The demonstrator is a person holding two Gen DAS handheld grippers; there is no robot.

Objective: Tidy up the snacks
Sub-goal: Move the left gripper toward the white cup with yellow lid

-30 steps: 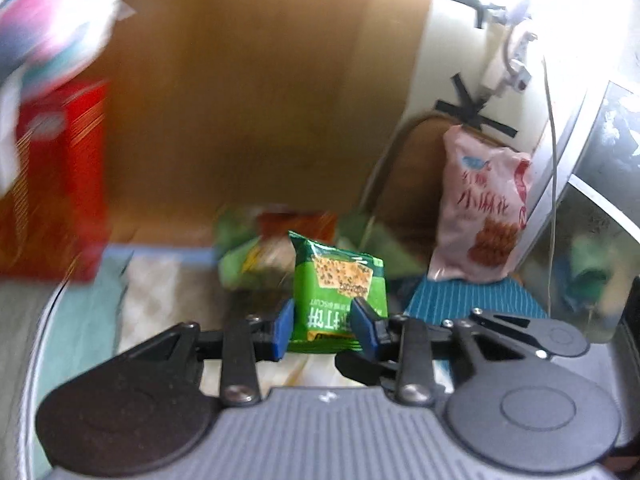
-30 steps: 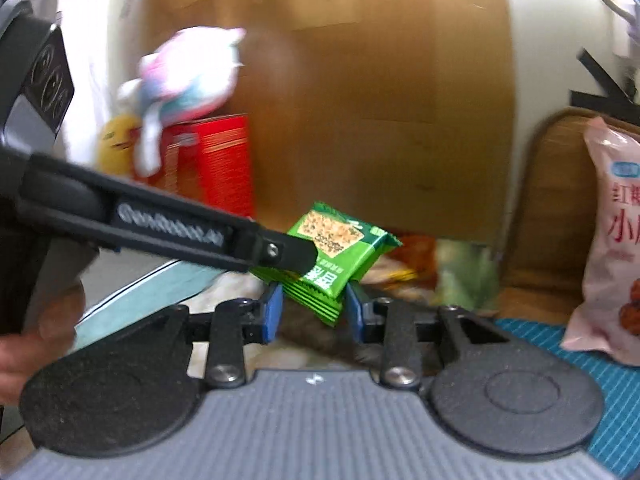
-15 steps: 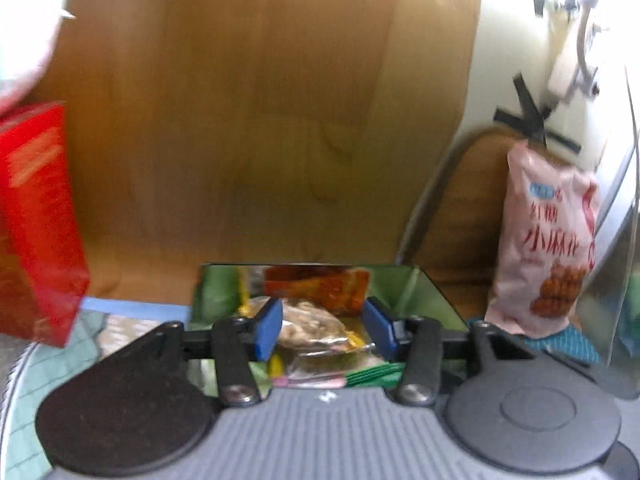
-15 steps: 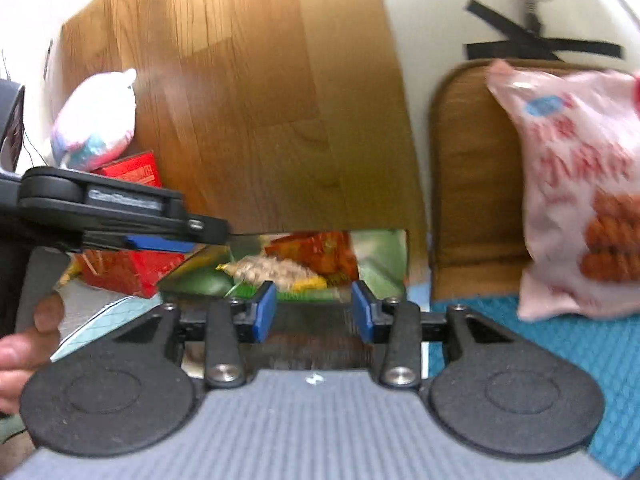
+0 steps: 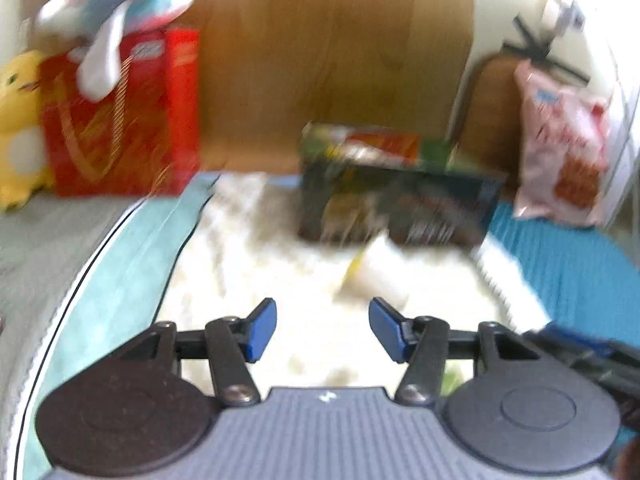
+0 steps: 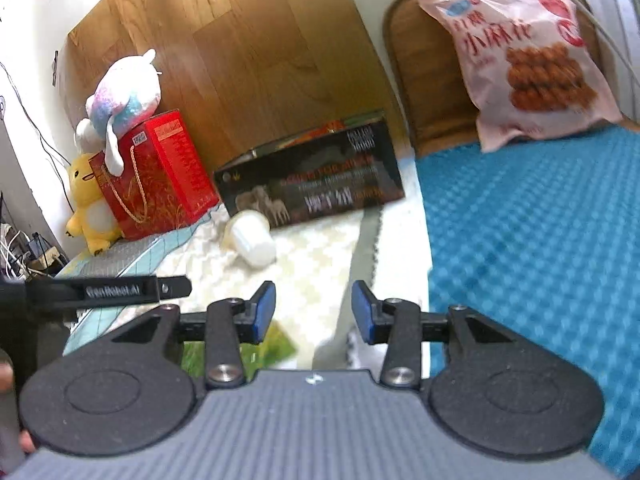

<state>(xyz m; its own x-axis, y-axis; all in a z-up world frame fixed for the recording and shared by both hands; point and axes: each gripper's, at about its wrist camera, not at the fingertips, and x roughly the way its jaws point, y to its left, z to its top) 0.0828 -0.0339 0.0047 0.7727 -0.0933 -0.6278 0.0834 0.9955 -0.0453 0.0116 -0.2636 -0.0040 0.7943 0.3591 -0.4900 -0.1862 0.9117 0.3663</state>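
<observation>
1. Two mats cover my working ground: a blue mat (image 6: 532,240) on the right and a white mat (image 6: 312,256) in the middle, their edges meeting below the box.
2. I see the dark box (image 6: 316,188) against the wood panel (image 6: 240,52), snacks showing in its open top; its print is too blurred to read.
3. I read three large red characters on the pink bag (image 6: 528,52), propped upright behind the blue mat.
4. A white cup (image 6: 252,238) lies tipped just before the box, with open mat around it.
5. My left gripper (image 5: 322,330) is opening, nothing between its jaws; its arm reads "GenRobot.AI".
6. My right gripper (image 6: 313,311) stands parted and empty, a green packet (image 6: 276,346) beneath it.
</observation>
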